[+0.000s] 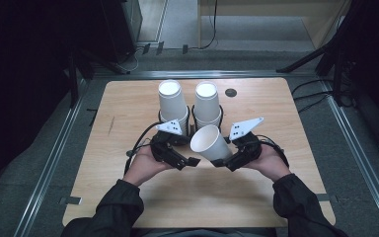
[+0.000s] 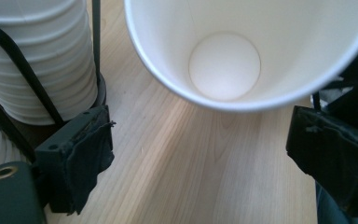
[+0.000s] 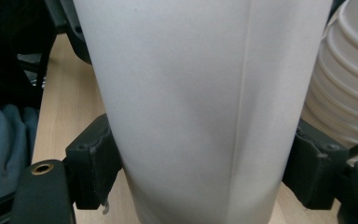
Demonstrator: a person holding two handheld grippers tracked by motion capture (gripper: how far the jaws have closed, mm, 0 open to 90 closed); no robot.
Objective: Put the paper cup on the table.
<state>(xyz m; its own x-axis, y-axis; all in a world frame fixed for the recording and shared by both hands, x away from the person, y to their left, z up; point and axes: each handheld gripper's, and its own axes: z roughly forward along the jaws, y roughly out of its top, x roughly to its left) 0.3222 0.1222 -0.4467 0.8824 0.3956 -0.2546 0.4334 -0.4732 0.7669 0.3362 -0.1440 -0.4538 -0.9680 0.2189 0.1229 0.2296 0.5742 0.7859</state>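
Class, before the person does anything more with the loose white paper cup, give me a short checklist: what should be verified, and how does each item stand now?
1. Right gripper clamped on the loose white paper cup: ok; in the right gripper view both jaws press its wall.
2. Left gripper free to help: ok; its jaws stand apart with nothing between them.
3. Cup empty: ok; the left gripper view looks into its mouth and shows a bare bottom.
4. Cup undented: cannot tell; the far side is hidden.
5. Two stacks of upside-down white paper cups upright in their black wire holders: ok.
6. Bare light wooden tabletop near the person: ok.
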